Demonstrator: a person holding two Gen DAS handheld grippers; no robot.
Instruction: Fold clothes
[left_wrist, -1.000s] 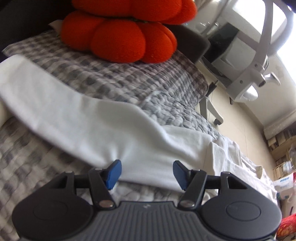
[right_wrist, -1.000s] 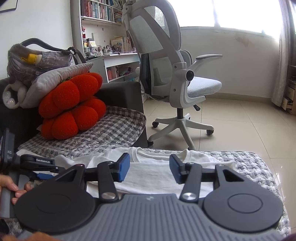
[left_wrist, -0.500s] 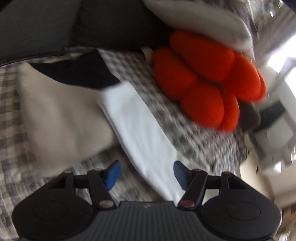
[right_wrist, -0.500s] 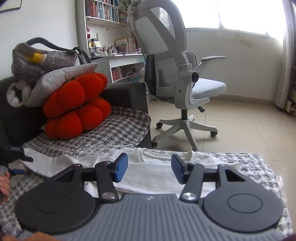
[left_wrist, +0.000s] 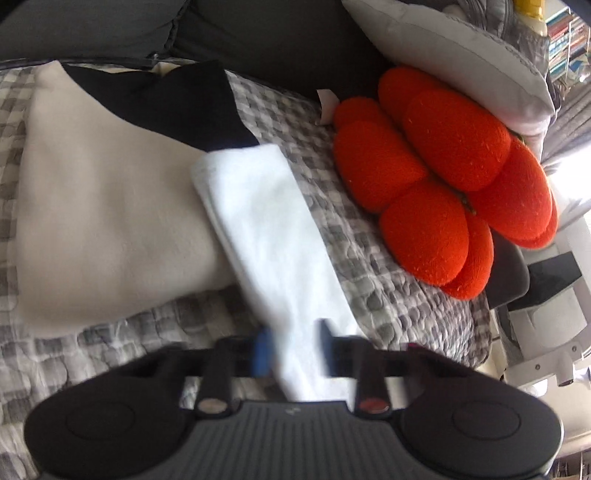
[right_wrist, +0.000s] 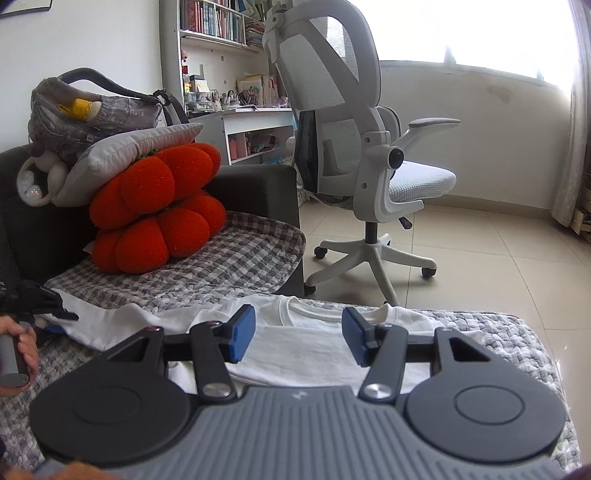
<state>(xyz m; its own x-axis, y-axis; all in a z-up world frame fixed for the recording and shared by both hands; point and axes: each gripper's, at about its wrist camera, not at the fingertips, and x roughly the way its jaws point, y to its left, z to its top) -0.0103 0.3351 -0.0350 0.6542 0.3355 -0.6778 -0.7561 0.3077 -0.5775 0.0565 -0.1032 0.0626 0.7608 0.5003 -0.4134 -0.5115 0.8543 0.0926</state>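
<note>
A white T-shirt (right_wrist: 314, 354) lies flat on the grey checked quilt (right_wrist: 251, 254), collar towards the far edge. Its left sleeve (left_wrist: 266, 229) stretches out as a long white strip. My left gripper (left_wrist: 293, 350) is closing on that sleeve, and its blurred blue pads pinch the cloth from both sides. In the right wrist view the left gripper (right_wrist: 44, 302) shows at the far left, at the sleeve's end, with a person's hand (right_wrist: 26, 347) on its handle. My right gripper (right_wrist: 298, 338) hovers open over the shirt's chest, with nothing between its pads.
A folded beige garment (left_wrist: 103, 221) and a black one (left_wrist: 177, 99) lie beside the sleeve. A red puffy cushion (right_wrist: 155, 210) with a grey pillow (right_wrist: 122, 155) on it leans on the dark sofa back. A white office chair (right_wrist: 351, 147) stands on the tiled floor beyond.
The left view has swung and rolled from along the shirt's edge to the sleeve end by the folded clothes. Its jaws have drawn in onto the sleeve. The right gripper has held still.
</note>
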